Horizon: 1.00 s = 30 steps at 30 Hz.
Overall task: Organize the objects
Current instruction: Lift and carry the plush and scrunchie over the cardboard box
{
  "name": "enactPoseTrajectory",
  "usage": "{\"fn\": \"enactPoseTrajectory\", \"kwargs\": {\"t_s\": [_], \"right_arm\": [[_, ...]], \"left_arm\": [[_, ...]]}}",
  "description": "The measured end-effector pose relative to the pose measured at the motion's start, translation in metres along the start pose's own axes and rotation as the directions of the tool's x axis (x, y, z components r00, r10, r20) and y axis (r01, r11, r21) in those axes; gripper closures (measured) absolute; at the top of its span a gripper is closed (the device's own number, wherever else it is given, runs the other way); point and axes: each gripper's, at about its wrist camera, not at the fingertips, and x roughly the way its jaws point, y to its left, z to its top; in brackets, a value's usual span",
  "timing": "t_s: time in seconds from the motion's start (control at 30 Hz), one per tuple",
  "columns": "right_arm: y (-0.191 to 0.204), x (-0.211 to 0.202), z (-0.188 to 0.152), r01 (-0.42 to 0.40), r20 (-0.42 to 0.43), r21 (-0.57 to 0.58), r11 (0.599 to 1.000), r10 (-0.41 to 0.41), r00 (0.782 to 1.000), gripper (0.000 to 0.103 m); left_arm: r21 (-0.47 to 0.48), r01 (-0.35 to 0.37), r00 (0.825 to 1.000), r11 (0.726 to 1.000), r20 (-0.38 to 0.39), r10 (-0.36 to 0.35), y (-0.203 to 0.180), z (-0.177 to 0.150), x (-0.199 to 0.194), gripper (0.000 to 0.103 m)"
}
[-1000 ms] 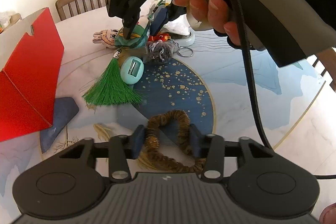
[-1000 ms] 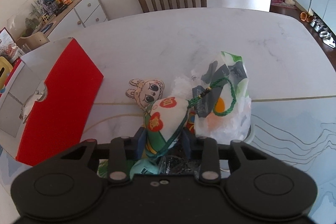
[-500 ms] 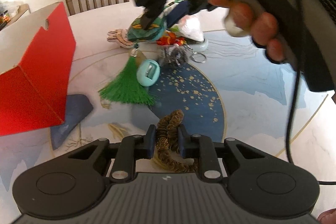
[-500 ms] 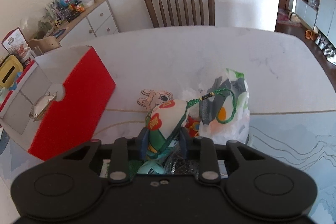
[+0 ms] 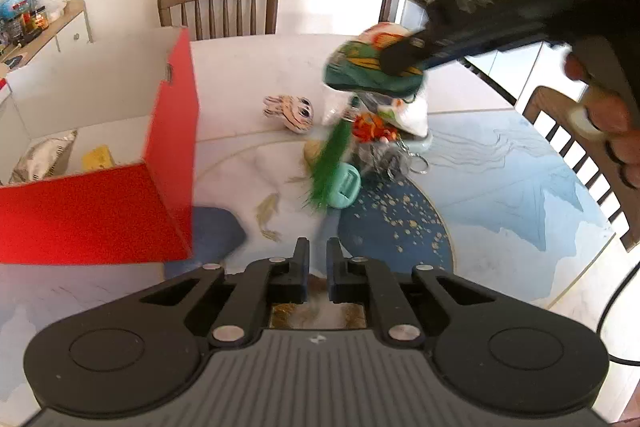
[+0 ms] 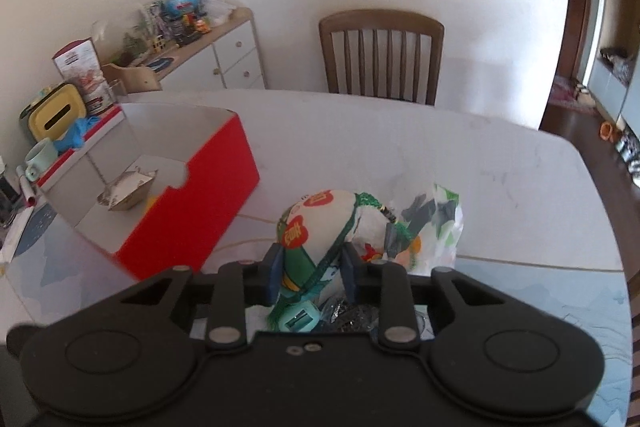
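Observation:
My right gripper is shut on a stuffed cloth sachet with a green tassel and holds it above the table; it also shows in the left wrist view. My left gripper is nearly closed, and brown scrunchie material shows low between its fingers. An open red box stands at the left, with a crumpled wrapper inside. A mint pencil sharpener, a striped bunny toy and a white plastic bag lie in a pile on the table.
A wooden chair stands at the far side of the round table. A sideboard with clutter is at the back left. A keyring and small charms lie in the pile. Another chair is at the right.
My right gripper has lifted the sachet up off the pile, its tassel now hanging. My left gripper has closed on the scrunchie and risen, so the box interior now shows.

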Motion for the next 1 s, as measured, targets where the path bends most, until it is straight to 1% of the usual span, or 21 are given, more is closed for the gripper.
{"fn": "enactPoseTrajectory", "kwargs": {"t_s": [0.13,0.23,0.3,0.37,0.4,0.47,0.5,0.53,0.57,0.6,0.63,0.73,0.9,0.97,1.0], "right_arm": [[0.003,-0.014,0.0,0.008,0.013,-0.015,1.0,-0.008,1.0,0.075],[0.006,-0.022,-0.001,0.018,0.021,-0.035,0.999,-0.017,1.0,0.075],[0.006,-0.025,-0.002,0.025,0.021,-0.034,0.999,-0.024,0.999,0.075],[0.005,-0.026,-0.004,0.03,0.018,-0.025,0.999,-0.029,0.999,0.075],[0.004,-0.025,-0.006,0.031,0.014,-0.02,0.999,-0.031,0.999,0.075],[0.002,-0.025,-0.009,0.035,0.007,-0.014,0.999,-0.034,0.999,0.075],[0.001,-0.025,-0.011,0.034,0.005,-0.011,0.999,-0.034,0.999,0.075],[0.0,-0.025,-0.012,0.034,0.004,-0.011,0.999,-0.034,0.999,0.075],[0.0,-0.025,-0.013,0.033,0.003,-0.012,0.999,-0.033,0.999,0.075],[-0.001,-0.026,-0.014,0.032,0.003,-0.013,0.999,-0.032,0.999,0.075],[-0.002,-0.026,-0.015,0.03,0.003,-0.014,0.999,-0.03,1.0,0.074],[-0.006,-0.026,-0.016,0.027,0.001,-0.021,0.999,-0.027,1.0,0.074],[-0.011,-0.025,-0.018,0.02,-0.005,-0.028,0.999,-0.02,1.0,0.074],[-0.012,-0.023,-0.018,0.016,-0.009,-0.037,0.999,-0.016,1.0,0.074],[-0.012,-0.023,-0.019,0.013,-0.01,-0.042,0.999,-0.014,1.0,0.074]], "left_arm": [[-0.012,0.007,1.0,1.0,0.01,-0.007,0.015,0.002,-0.01,0.096],[0.008,0.051,0.999,0.999,-0.007,-0.05,0.021,0.002,-0.012,0.096],[0.028,0.086,0.996,0.996,-0.019,-0.086,0.019,0.0,-0.011,0.096],[0.054,0.094,0.995,0.994,-0.033,-0.092,0.012,-0.003,-0.009,0.094],[0.061,0.105,0.994,0.993,-0.045,-0.103,0.009,-0.004,-0.007,0.092],[0.059,0.138,0.988,0.989,-0.071,-0.134,0.003,-0.008,-0.003,0.084],[0.059,0.152,0.985,0.987,-0.086,-0.146,0.0,-0.01,0.001,0.074],[0.062,0.154,0.984,0.986,-0.098,-0.147,-0.004,-0.013,0.005,0.06],[0.068,0.153,0.984,0.986,-0.102,-0.146,-0.007,-0.015,0.007,0.051],[0.072,0.151,0.985,0.986,-0.099,-0.144,-0.01,-0.017,0.008,0.039],[0.08,0.145,0.986,0.986,-0.094,-0.137,-0.013,-0.019,0.01,0.037],[0.094,0.134,0.986,0.986,-0.114,-0.124,-0.021,-0.023,0.017,0.037],[0.13,0.093,0.989,0.987,-0.127,-0.076,-0.033,-0.028,0.029,0.038],[0.133,0.078,0.989,0.988,-0.138,-0.06,-0.036,-0.029,0.033,0.042],[0.13,0.076,0.987,0.989,-0.147,-0.056,-0.036,-0.029,0.036,0.048]]}}
